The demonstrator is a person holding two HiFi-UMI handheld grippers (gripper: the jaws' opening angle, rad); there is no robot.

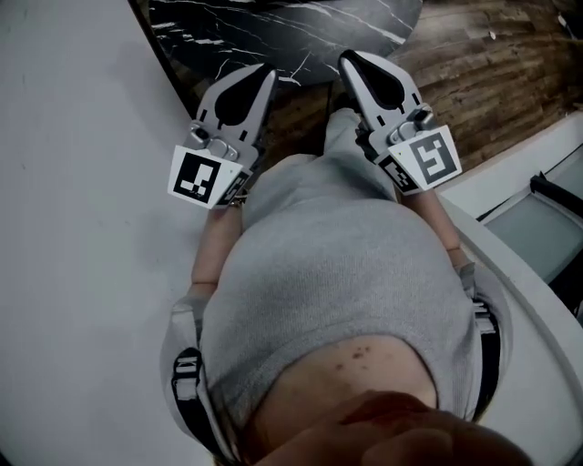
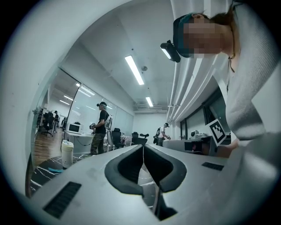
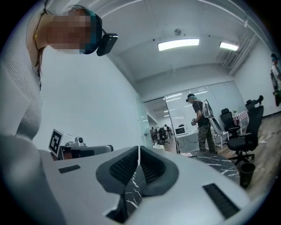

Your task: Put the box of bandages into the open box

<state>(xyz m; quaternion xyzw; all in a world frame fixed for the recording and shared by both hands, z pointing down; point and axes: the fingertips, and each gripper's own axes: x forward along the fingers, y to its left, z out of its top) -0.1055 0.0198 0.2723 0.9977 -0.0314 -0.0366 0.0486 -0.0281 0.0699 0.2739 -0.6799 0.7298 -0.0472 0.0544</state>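
**Item: box of bandages.** Not in any view. The open box is not in any view either, so neither can be placed.

**Left gripper** (image 1: 255, 80): at 11 o'clock in the head view, held close against the grey sweater (image 1: 337, 264). Its own view shows the jaws closed tip to tip with nothing between them (image 2: 143, 147).

**Right gripper** (image 1: 357, 65): at 1 o'clock, held likewise. Its jaws are closed and empty (image 3: 138, 149).

**Surroundings:** a dark marbled surface (image 1: 273, 27) at 12 o'clock, wood floor (image 1: 492, 64) at 2 o'clock and a pale wall (image 1: 73, 227) at 9 o'clock. Both gripper views look out across an office, with a standing person (image 2: 101, 127) and chairs (image 3: 241, 127) well away.

**Hazards, as judged:** with both boxes out of sight, any reach would be blind. Closed jaws would nudge or tip a light carton rather than grip it. The grippers sit so near each other and the body that a hasty swing could knock them together.
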